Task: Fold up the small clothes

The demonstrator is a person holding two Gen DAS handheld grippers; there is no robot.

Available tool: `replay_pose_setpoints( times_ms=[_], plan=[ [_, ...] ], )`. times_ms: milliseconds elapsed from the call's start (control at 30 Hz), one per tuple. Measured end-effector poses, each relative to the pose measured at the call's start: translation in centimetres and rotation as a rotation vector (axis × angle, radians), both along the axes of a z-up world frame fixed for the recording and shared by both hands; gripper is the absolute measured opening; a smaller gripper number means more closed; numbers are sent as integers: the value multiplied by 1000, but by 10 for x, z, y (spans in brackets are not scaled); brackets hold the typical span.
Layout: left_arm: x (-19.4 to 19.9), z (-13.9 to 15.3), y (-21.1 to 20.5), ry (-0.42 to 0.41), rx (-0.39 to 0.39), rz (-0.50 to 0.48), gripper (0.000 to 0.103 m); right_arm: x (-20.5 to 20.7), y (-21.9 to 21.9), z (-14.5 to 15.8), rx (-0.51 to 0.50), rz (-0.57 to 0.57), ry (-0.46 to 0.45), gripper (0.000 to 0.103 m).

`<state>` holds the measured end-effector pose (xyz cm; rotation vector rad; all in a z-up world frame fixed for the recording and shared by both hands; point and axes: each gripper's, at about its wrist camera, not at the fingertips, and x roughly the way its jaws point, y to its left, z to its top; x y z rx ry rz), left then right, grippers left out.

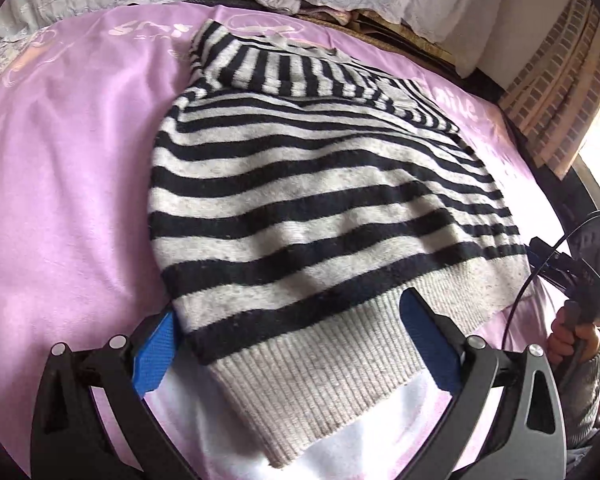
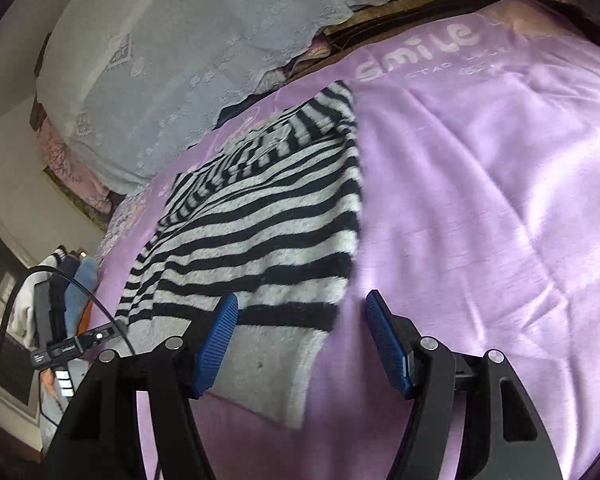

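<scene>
Blue-padded fingers of the left gripper [image 1: 290,330] stand wide apart, straddling the grey ribbed hem of the striped sweater [image 1: 312,184], which lies spread on the purple sheet [image 1: 68,168]. Right gripper [image 2: 300,332] jaws are parted too, over the hem's corner, gripping nothing.

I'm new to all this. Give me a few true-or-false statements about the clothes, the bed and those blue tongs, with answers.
1. The striped sweater lies on a purple blanket. True.
2. The sweater is red with dots. False: it has black and grey stripes and a grey ribbed hem.
3. The left tongs stand open around the hem. True.
4. The right tongs are clamped on a sock. False: they are open, gripping nothing.
5. The blanket carries the word "Smile". True.
</scene>
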<state>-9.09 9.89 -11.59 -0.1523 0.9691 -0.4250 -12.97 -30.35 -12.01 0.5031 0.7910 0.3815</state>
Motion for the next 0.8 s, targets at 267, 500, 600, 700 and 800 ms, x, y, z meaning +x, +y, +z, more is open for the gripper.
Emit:
replay_pose_setpoints(
  times_ms=[267, 500, 600, 700, 800],
  plan=[
    [24, -4, 10, 62, -178, -28, 97, 11, 5, -3, 3, 17, 22, 54],
    [13, -5, 17, 46, -178, 1, 84, 8, -1, -8, 35, 25, 37, 46],
    [16, -4, 6, 15, -105, -6, 73, 14, 8, -5, 7, 28, 29, 46],
    [13, -3, 9, 2, -101, 1, 51, 10, 11, -6, 7, 45, 28, 21],
    [15, -3, 15, 16, -119, 26, 26, 5, 9, -1, 12, 37, 2, 16]
  ],
)
